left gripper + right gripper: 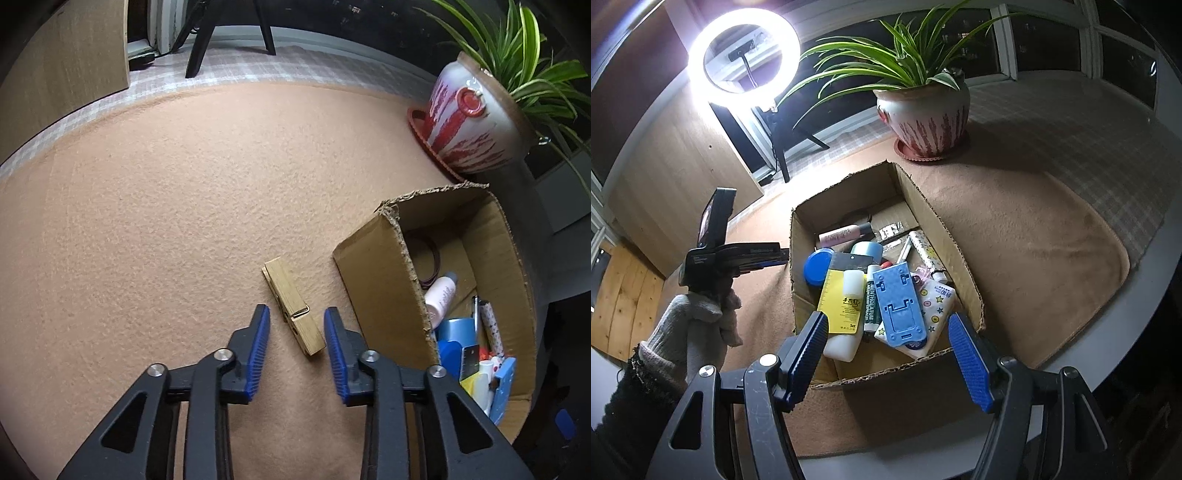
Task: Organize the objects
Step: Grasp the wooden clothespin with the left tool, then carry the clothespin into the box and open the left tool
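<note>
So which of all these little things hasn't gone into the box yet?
The wooden clothespin. It lies alone on the tan mat, outside the cardboard box, between the left gripper's fingers; everything else sits inside.

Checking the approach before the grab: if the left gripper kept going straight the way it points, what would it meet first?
The wooden clothespin lying on the tan mat. It sits between the fingers of the left gripper, which flank it without clearly touching. Depth is hard to judge, but nothing else lies in the way.
</note>
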The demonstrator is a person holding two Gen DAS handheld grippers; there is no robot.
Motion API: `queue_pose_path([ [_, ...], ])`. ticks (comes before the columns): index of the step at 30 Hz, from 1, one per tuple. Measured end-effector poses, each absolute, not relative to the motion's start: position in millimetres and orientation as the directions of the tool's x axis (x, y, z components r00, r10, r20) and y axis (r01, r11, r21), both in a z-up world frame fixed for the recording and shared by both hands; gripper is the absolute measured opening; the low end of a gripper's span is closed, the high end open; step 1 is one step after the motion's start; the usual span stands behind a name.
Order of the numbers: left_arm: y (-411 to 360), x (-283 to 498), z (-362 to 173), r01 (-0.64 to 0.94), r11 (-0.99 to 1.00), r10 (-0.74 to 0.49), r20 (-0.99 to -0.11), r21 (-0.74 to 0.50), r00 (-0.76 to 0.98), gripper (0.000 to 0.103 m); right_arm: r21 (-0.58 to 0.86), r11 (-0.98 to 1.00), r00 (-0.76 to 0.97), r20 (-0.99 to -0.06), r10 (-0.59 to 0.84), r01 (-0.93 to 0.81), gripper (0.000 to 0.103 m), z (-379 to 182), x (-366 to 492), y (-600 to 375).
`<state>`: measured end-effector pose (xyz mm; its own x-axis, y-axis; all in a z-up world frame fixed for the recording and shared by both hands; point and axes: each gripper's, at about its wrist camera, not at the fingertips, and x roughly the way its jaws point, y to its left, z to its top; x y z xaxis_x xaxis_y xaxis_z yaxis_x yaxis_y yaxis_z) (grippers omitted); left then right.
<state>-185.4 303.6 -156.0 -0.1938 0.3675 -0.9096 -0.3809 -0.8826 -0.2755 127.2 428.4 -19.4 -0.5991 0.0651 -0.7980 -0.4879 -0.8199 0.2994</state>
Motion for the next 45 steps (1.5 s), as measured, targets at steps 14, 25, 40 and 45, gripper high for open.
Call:
queue_pose_path([
  [14, 282.0, -182.3, -158.1, -0.363, -0.897, 0.345, -0.914, -0.253, -0.212, 0.014, 0.291, -0.831, -0.601, -0.797, 0.063, -0.473, 0.064, -18.2, 120.5, 421.0],
  [25, 230.8, -160.6, -159.8, -0.332, -0.903, 0.354, -0.911, -0.274, -0.213, 0.014, 0.271, -0.871, -0.61, -0.791, 0.042, -0.411, 0.064, -13.5, 99.2, 391.4],
  [40, 170.9, -119.1, -146.2, -0.3, -0.897, 0.397, -0.888, -0.323, -0.231, 0.014, 0.255, -0.906, -0.609, -0.793, 0.005, -0.339, 0.064, -12.3, 81.2, 351.1],
  [45, 164.4, -114.1, -132.5, -0.303, -0.886, 0.427, -0.872, -0.351, -0.24, 0.014, 0.241, -0.914, -0.611, -0.792, 0.008, -0.325, 0.064, -11.9, 78.7, 340.1],
])
